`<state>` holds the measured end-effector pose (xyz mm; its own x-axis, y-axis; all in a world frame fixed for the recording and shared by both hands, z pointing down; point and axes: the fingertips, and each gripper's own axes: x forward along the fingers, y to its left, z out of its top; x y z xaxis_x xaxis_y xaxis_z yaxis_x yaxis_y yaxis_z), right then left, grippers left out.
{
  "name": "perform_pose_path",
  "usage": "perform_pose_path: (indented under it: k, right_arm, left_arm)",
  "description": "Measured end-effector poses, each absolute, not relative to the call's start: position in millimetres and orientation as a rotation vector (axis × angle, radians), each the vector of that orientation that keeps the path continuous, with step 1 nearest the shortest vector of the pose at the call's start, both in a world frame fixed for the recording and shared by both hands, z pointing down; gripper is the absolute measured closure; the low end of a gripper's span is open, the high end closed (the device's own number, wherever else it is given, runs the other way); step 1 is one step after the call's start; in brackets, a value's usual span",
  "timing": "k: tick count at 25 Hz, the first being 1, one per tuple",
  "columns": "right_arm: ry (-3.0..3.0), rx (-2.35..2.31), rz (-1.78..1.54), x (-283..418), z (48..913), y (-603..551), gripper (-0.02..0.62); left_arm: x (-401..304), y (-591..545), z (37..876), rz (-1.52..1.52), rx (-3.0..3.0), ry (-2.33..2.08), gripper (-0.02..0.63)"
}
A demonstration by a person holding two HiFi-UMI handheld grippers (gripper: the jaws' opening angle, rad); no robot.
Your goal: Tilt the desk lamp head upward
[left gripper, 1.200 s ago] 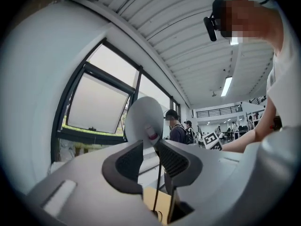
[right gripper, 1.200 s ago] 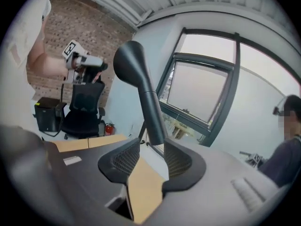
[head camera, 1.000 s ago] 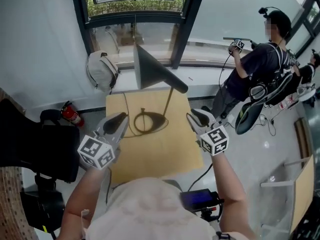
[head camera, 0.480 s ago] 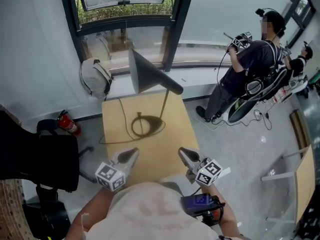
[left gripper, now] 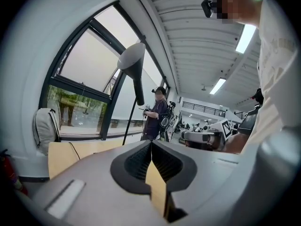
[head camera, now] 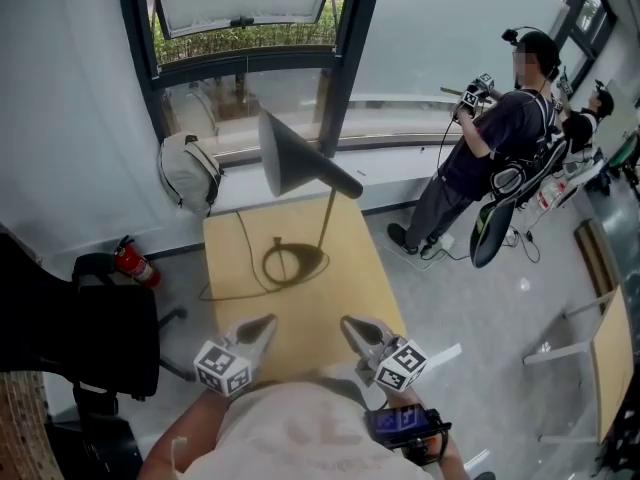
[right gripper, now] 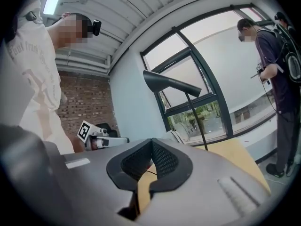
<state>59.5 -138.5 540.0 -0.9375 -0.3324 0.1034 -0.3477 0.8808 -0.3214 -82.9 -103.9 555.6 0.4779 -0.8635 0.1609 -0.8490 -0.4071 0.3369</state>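
The desk lamp stands at the far half of the desk, close to the window. Its dark cone head sits atop a thin stem, wide mouth toward the upper left of the head view, narrow end down to the right. The ring base lies flat on the wood and a cord trails off it to the left edge.

My left tongs are at the near edge of the desk, well apart from the lamp. In the left gripper view the pads are pressed together with nothing between them. My right tongs are beside them at the same edge, also clear of the lamp. They have just been closing and now sit pad to pad, empty.

Further out, a light grey backpack leans by the window sill, a red fire extinguisher stands on the floor left of the desk, and a black chair is nearer me. On the right another person in dark clothes stands facing the window.
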Motion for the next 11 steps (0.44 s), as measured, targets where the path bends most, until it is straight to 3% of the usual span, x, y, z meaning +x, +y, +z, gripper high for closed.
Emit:
perform_pose_path:
  k: [11]
  right_arm:
    - [-2.998, 0.515, 0.567, 54, 546, -115, 0.581]
  left_arm:
    - [-67, -92, 556, -0.040, 2.387, -1.408, 0.603]
